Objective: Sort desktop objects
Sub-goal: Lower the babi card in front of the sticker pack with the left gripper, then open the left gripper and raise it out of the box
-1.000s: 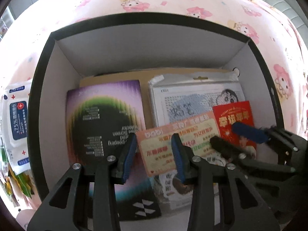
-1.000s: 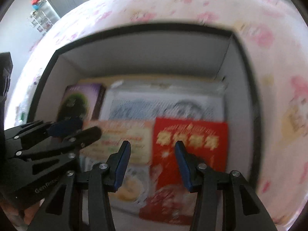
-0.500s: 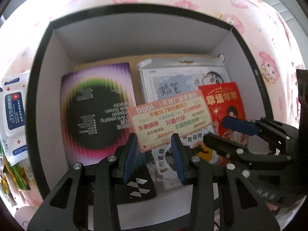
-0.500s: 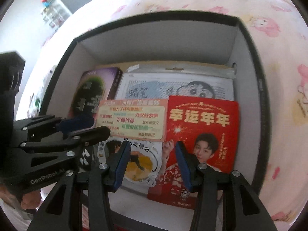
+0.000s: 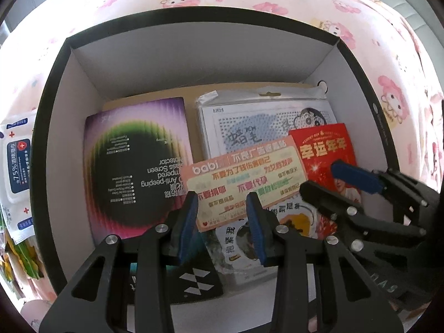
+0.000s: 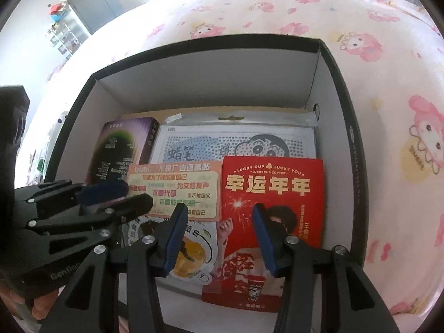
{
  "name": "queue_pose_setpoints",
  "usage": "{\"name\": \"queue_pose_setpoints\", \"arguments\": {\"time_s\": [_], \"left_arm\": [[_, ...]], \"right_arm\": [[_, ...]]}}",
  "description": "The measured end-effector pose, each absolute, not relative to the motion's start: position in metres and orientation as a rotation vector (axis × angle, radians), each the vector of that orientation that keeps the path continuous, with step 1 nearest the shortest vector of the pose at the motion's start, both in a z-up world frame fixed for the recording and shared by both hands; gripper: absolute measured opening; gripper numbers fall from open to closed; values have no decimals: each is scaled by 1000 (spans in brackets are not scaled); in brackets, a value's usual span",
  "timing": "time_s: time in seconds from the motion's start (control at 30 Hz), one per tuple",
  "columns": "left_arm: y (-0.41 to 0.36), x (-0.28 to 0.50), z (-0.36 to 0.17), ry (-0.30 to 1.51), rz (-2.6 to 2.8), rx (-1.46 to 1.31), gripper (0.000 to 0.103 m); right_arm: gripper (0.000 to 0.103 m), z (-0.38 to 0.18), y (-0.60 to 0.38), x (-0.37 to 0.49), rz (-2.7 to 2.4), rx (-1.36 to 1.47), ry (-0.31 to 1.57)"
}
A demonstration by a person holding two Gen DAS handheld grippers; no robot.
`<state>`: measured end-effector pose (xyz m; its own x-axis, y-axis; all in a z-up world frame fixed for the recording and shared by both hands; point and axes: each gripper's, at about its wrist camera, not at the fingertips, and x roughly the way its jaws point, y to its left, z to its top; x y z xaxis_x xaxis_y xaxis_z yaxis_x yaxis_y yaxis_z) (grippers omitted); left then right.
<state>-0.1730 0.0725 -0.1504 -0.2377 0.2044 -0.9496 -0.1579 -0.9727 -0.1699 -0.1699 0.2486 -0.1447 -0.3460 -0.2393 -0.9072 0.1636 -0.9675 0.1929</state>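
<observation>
A black box [image 5: 47, 144] with white inner walls [image 6: 211, 83] holds flat items. A purple screen-protector pack [image 5: 133, 172] lies at the left. A pink sticker card [image 5: 244, 177] lies over a cartoon dot sheet [image 5: 266, 122]. A red coffee card [image 6: 274, 194] lies at the right. My left gripper [image 5: 222, 222] is open and empty, above the pink card's near edge. My right gripper [image 6: 219, 236] is open and empty, above the red card's left part. Each gripper shows in the other's view: the right one [image 5: 341, 180], the left one [image 6: 125, 197].
The box sits on a pink cartoon-print cloth [image 6: 305, 8]. A white wipes pack [image 5: 16, 166] and green packets [image 5: 16, 252] lie outside the box at the left. A round sticker sheet [image 6: 191, 252] lies under the cards near the front.
Both grippers have drawn back and up from the box. The cards lie flat on the stack and nothing is held.
</observation>
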Motion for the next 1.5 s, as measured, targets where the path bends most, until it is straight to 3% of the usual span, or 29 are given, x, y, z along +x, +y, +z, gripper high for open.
{"name": "queue_pose_setpoints", "arguments": {"time_s": [0.37,0.57,0.8,1.27,1.5], "left_arm": [[63,-160,-149,-109,2263,-1792,36],[49,-166,-134,-190,2354,-1717,36],[66,-185,-143,-80,2401,-1742,30],[72,-179,-155,-146,2327,-1781,30],[74,-171,-134,-127,2382,-1693,30]], "right_arm": [[44,-148,242,-168,-2417,1639,-42],[44,-154,247,-171,-2306,1665,-145],[44,-142,257,-170,-2414,1574,-215],[44,-162,244,-177,-2243,1687,-196],[44,-138,229,-160,-2449,1536,66]]}}
